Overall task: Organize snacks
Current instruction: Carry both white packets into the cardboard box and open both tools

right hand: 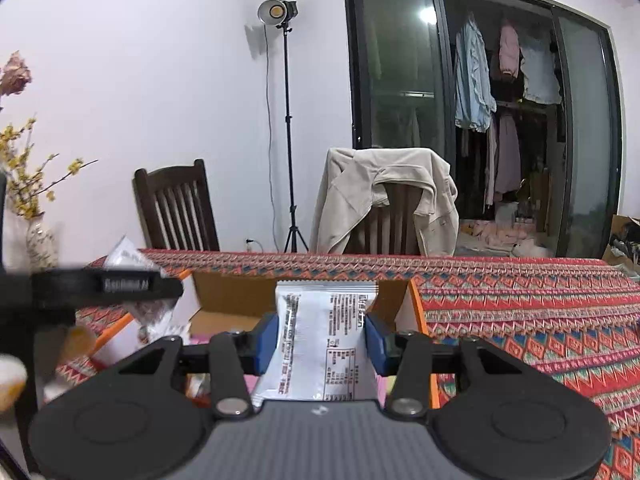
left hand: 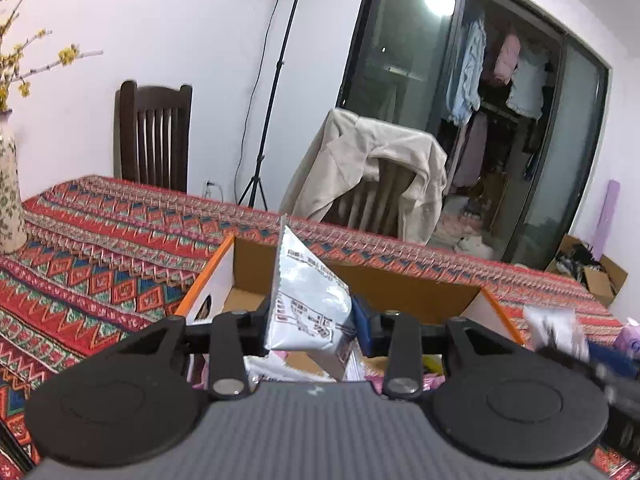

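Note:
My left gripper (left hand: 310,320) is shut on a silvery white snack packet (left hand: 308,292) that tilts up above an open cardboard box (left hand: 400,284) with orange-edged flaps. In the right wrist view my right gripper (right hand: 322,338) is shut on a second white snack packet (right hand: 324,340), held upright over the same cardboard box (right hand: 236,300). More pink and white packets (left hand: 280,368) lie inside the box below. The right gripper's packet appears blurred at the right edge of the left wrist view (left hand: 556,328). The left gripper's arm (right hand: 108,284) crosses the left side of the right wrist view.
The box stands on a table under a red patterned cloth (left hand: 100,248). A patterned vase (left hand: 10,192) with yellow flowers stands at the left. Two dark wooden chairs (right hand: 176,208) stand behind the table, one draped with a beige jacket (right hand: 384,196). A light stand (right hand: 290,120) is by the wall.

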`<state>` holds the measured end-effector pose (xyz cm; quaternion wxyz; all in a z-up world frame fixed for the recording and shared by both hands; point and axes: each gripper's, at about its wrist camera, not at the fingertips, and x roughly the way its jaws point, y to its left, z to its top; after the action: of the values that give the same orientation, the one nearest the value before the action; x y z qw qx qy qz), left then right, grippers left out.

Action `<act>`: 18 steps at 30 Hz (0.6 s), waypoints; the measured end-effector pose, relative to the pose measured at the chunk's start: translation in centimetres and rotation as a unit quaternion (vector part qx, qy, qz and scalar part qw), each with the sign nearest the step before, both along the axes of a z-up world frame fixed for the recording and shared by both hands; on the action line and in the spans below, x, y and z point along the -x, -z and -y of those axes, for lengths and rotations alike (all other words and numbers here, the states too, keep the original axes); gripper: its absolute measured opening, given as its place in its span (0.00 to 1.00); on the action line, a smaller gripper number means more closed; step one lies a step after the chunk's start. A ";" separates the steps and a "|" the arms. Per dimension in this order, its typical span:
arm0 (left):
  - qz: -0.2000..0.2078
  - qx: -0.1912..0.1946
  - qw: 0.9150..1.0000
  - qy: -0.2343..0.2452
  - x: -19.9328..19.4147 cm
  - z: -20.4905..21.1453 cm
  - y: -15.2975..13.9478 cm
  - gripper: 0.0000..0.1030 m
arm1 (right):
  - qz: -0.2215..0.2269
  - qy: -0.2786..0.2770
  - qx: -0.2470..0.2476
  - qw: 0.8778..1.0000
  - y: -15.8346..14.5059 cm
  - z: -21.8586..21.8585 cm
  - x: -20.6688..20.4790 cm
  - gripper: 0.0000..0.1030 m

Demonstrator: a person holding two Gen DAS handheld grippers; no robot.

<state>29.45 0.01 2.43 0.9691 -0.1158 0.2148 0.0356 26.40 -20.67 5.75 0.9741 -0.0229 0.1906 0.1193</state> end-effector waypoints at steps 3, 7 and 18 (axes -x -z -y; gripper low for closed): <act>-0.007 -0.004 1.000 -0.002 -0.5 -0.7 1.0 0.38 | -0.008 0.005 -0.008 1.000 0.6 -0.1 -2.2 0.44; -0.018 -0.005 1.000 0.001 -1.1 -1.1 2.0 0.38 | -0.021 0.008 -0.038 0.999 2.2 0.9 -3.8 0.44; -0.019 -0.005 1.000 0.000 -0.9 -1.3 3.1 0.38 | -0.004 -0.017 -0.032 0.999 4.3 1.3 -3.1 0.45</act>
<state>30.33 1.34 -0.63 0.9655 -0.1107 0.2325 0.0386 29.50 -21.99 1.50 0.9713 0.0059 0.1906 0.1418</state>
